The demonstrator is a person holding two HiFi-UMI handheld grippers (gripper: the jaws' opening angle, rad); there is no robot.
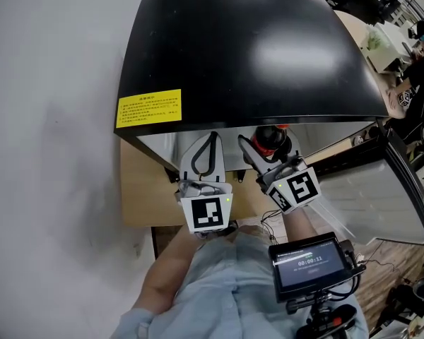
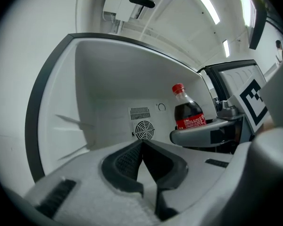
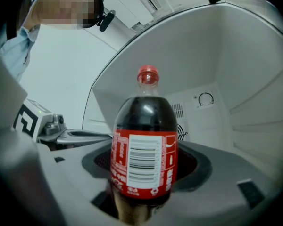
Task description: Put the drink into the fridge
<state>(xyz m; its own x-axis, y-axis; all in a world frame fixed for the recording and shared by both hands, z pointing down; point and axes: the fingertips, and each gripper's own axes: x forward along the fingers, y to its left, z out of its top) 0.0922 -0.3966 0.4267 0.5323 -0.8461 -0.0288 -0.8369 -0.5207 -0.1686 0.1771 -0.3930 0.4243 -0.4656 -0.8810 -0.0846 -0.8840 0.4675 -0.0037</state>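
Observation:
A cola bottle (image 1: 272, 140) with a red cap and red label stands upright between the jaws of my right gripper (image 1: 268, 148), which is shut on it at the mouth of the open fridge (image 1: 247, 41). In the right gripper view the bottle (image 3: 145, 126) fills the middle, with the pads (image 3: 96, 160) on both sides of its label and the white fridge interior (image 3: 245, 79) behind. My left gripper (image 1: 213, 137) hangs just left of it, shut with nothing in it. Its tips (image 2: 142, 143) meet, and the bottle (image 2: 187, 111) shows to the right of them.
The small fridge has a black top with a yellow sticker (image 1: 148, 108). Its door (image 1: 392, 182) hangs open to the right. A round fan vent (image 2: 144, 130) and a dial (image 3: 205, 99) sit on the back wall. A white wall is on the left. A small screen (image 1: 307, 260) hangs by my waist.

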